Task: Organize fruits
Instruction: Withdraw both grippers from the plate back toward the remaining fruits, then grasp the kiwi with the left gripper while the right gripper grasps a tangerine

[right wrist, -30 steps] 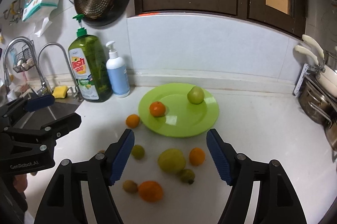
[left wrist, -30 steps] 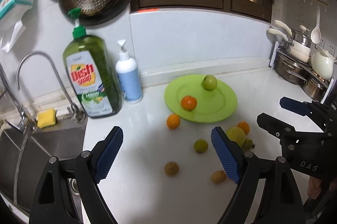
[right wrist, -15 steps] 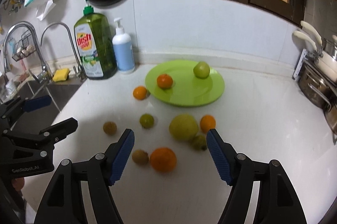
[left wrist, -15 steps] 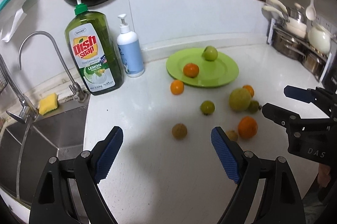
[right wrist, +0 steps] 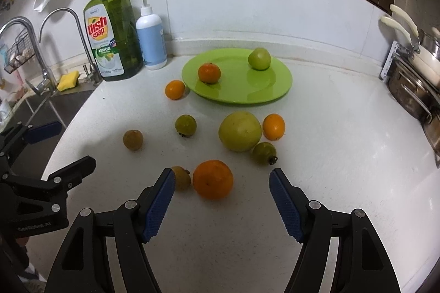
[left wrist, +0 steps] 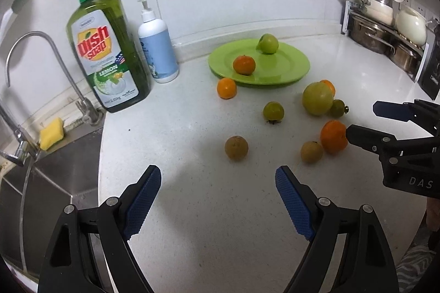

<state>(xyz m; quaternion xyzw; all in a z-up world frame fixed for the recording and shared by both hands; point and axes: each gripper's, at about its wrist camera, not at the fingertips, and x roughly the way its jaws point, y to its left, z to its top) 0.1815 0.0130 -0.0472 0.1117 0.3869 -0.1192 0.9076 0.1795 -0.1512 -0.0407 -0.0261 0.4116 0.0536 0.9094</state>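
**A:** In the lower middle of the right wrist view, what sits ahead of the right gripper (right wrist: 222,184)?

**B:** A large round orange (right wrist: 212,179), just beyond its blue ribbed pads, nearer the left pad, with a small brownish-yellow fruit (right wrist: 181,177) touching it on the left. The jaws are spread wide and hold nothing.

**A:** And the left gripper (left wrist: 218,189)?

**B:** Also spread and empty, low in its own view. The nearest thing ahead of it is a round brown fruit (left wrist: 236,147), lying apart from the rest.

**A:** How far along is the sorting?

**B:** Early, I'd judge. The flat lime-green plate (right wrist: 280,85) in the upper middle carries only a small orange mandarin (right wrist: 209,72) and a green apple-like fruit (right wrist: 259,58). Loose on the white counter (right wrist: 343,128) lie another mandarin (right wrist: 175,89) just beside the rim, a big pale green fruit (right wrist: 239,131), a small orange one (right wrist: 274,126) beside it, and two small green fruits (right wrist: 186,125).

**A:** So the step in hand?

**B:** Lining up a pick, probably the large orange. The right gripper needs to advance and shift slightly left to centre it, keeping the left pad clear of the touching neighbour, then close gently; round fruit rolls.
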